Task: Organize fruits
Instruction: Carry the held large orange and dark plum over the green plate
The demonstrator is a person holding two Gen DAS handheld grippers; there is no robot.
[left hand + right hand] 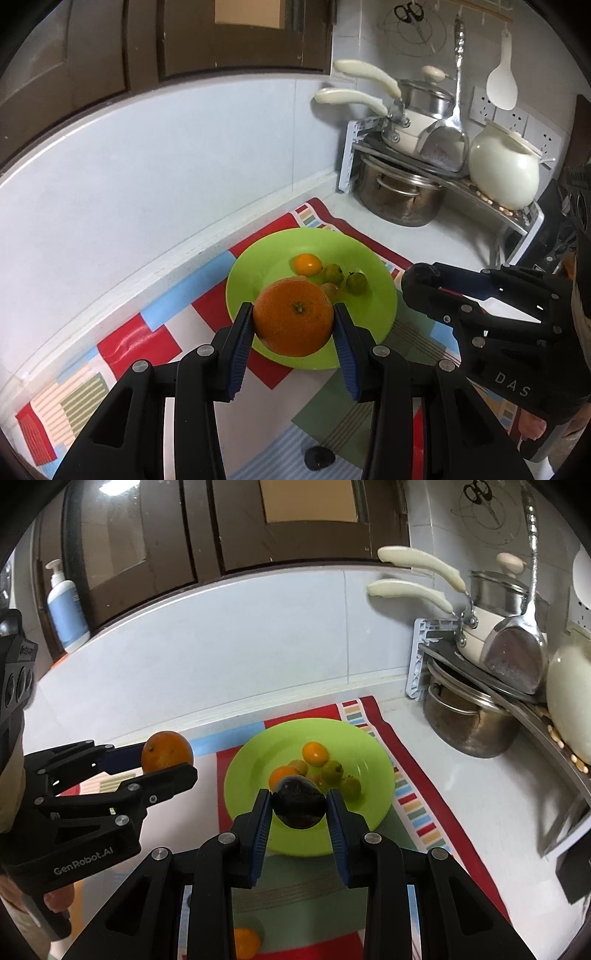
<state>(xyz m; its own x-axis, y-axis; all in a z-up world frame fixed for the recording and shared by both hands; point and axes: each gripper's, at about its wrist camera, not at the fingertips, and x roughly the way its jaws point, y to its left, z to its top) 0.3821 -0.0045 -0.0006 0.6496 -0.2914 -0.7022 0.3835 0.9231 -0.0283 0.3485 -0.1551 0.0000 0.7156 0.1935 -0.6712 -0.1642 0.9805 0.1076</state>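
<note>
Hovering over the round lime-green plastic plate: right tool clamps dark glossy fruit nearer centre; left tool clamps large orange at near rim.

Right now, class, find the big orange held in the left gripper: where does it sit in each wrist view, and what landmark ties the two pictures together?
Left wrist view: the big orange sits at lower centre, clamped between the left gripper fingers, in front of the green plate.
Right wrist view: the same orange appears at mid-left, at the tip of the left gripper.
Shared landmark: the green plate on the patterned mat.
</note>
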